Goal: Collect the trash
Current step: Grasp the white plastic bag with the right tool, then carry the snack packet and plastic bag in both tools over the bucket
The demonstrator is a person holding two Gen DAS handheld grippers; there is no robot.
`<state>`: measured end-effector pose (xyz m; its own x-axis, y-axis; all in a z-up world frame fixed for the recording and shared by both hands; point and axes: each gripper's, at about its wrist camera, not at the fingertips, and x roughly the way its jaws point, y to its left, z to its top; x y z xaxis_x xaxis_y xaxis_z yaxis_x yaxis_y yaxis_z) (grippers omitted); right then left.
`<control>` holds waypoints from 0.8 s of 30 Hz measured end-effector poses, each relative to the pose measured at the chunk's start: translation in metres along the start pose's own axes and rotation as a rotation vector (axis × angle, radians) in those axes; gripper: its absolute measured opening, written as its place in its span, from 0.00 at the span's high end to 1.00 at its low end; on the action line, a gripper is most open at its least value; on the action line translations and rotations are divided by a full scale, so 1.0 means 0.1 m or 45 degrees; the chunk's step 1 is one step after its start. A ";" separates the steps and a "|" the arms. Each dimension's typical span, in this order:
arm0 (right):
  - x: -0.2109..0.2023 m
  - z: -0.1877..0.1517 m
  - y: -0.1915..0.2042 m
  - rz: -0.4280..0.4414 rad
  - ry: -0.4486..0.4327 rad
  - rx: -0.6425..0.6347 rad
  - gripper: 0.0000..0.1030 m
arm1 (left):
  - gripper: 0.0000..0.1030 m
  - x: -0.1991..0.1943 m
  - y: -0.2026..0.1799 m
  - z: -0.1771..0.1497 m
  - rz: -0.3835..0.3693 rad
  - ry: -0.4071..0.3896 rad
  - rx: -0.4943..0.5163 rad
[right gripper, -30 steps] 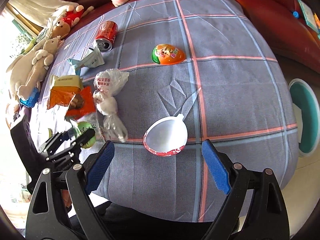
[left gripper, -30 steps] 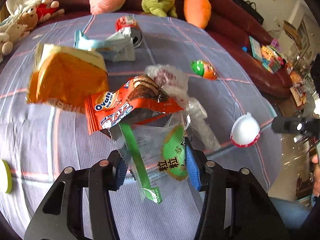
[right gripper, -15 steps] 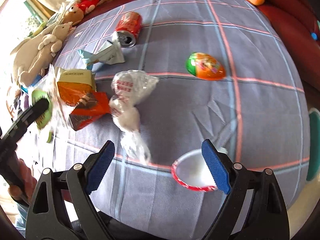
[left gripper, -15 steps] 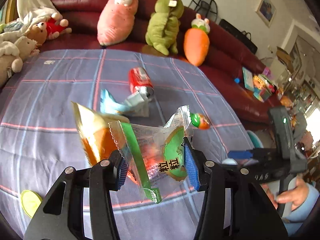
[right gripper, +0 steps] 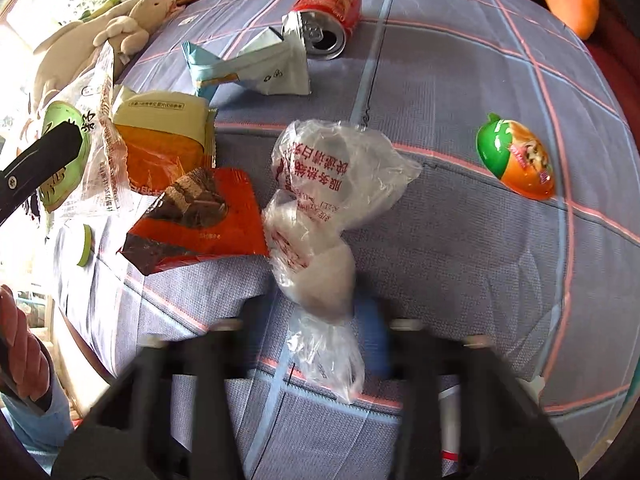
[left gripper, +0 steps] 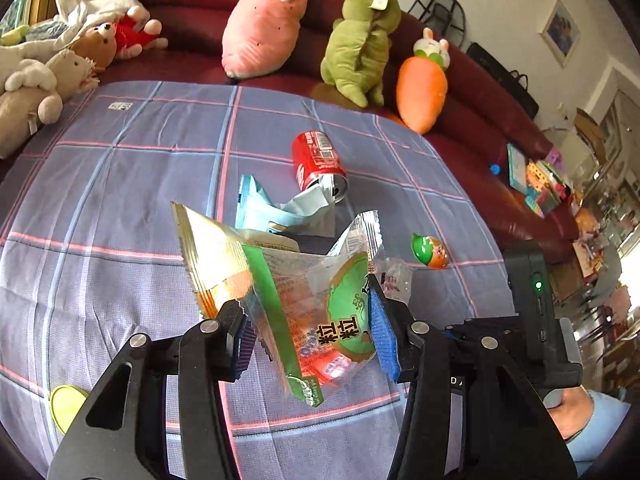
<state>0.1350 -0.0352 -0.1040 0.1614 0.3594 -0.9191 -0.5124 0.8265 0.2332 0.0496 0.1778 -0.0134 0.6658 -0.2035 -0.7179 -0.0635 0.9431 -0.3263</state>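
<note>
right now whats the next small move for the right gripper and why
Probably lift the clear plastic bag straight up off the tablecloth. The right gripper has just been closing its jaws, blurred, around the bag's twisted lower end, though a firm pinch can't be confirmed. The left gripper already holds a clear green wrapper aloft.

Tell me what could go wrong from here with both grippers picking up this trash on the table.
The left hand-held gripper pinches the clear green wrapper only at its edges; it might slip out. The right hand-held gripper has just been closing around the knotted plastic bag; its fingers are blurred, so the hold may be thin and the slick film could pull free. The red can lies on its side and could roll if bumped.
</note>
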 end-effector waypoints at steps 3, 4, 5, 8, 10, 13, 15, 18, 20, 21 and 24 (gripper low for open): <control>-0.19 0.00 -0.17 -0.018 -0.065 0.066 0.77 | 0.51 0.02 -0.11 0.01 -0.009 0.004 0.033; -0.25 0.00 -0.23 -0.016 -0.079 0.085 0.77 | 0.51 0.03 -0.16 0.02 -0.017 0.006 0.045; -0.35 -0.02 -0.31 -0.016 -0.104 0.113 0.77 | 0.51 0.04 -0.20 0.03 -0.022 0.008 0.055; -0.59 -0.11 -0.50 -0.018 -0.160 0.166 0.77 | 0.51 0.10 -0.36 0.04 -0.043 0.016 0.089; -0.74 -0.17 -0.62 -0.012 -0.193 0.204 0.77 | 0.51 0.15 -0.49 0.03 -0.055 0.023 0.113; -0.93 -0.29 -0.80 -0.012 -0.241 0.257 0.77 | 0.51 0.22 -0.70 0.01 -0.079 0.041 0.149; -1.03 -0.34 -0.89 -0.012 -0.266 0.284 0.77 | 0.51 0.27 -0.85 0.00 -0.091 0.052 0.174; -1.20 -0.46 -1.10 -0.013 -0.313 0.341 0.77 | 0.51 0.36 -1.09 -0.04 -0.115 0.071 0.214; -1.28 -0.52 -1.22 -0.010 -0.340 0.373 0.77 | 0.51 0.41 -1.27 -0.06 -0.130 0.082 0.245; -1.33 -0.57 -1.29 -0.012 -0.355 0.389 0.77 | 0.51 0.44 -1.34 -0.08 -0.136 0.087 0.260; -1.45 -0.71 -1.50 -0.028 -0.386 0.437 0.77 | 0.51 0.55 -1.61 -0.11 -0.158 0.109 0.310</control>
<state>0.1282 -0.2420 -0.0284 0.4348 0.4086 -0.8025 -0.2052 0.9126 0.3535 0.0884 0.0114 -0.0070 0.5917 -0.3333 -0.7340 0.2019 0.9428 -0.2653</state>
